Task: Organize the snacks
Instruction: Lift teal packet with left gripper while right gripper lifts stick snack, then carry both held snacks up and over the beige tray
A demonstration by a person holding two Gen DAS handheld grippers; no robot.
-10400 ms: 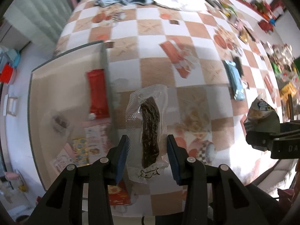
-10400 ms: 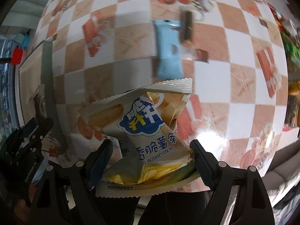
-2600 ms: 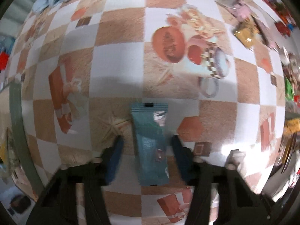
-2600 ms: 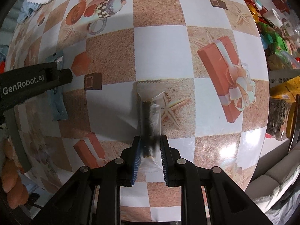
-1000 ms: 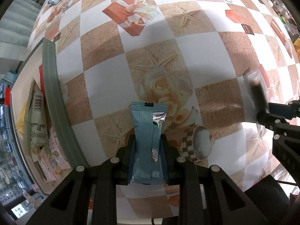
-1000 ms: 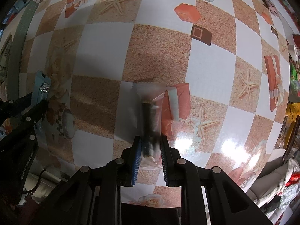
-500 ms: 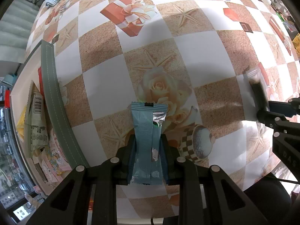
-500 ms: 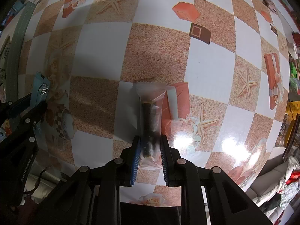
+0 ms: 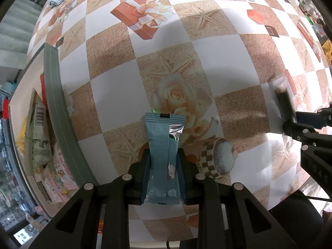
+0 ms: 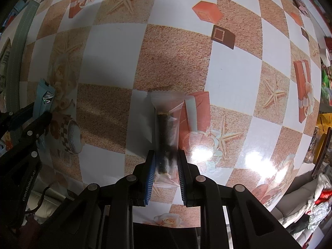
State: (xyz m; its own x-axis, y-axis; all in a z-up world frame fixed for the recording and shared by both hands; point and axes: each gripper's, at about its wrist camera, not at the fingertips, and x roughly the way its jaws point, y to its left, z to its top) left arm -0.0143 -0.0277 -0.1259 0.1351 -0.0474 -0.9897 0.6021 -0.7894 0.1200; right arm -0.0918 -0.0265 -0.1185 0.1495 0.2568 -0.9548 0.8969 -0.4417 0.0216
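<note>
Gripping a blue snack packet (image 9: 162, 157), the left gripper (image 9: 162, 166) hangs above the checkered tablecloth (image 9: 217, 62); the right gripper (image 10: 166, 166) clamps a clear-wrapped dark stick (image 10: 166, 132) over the same tablecloth.

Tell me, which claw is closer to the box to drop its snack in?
Probably the left claw. Its blue snack bar hangs nearer the green-edged box holding other snacks; the right claw, gripping the dark snack stick, is farther off.
</note>
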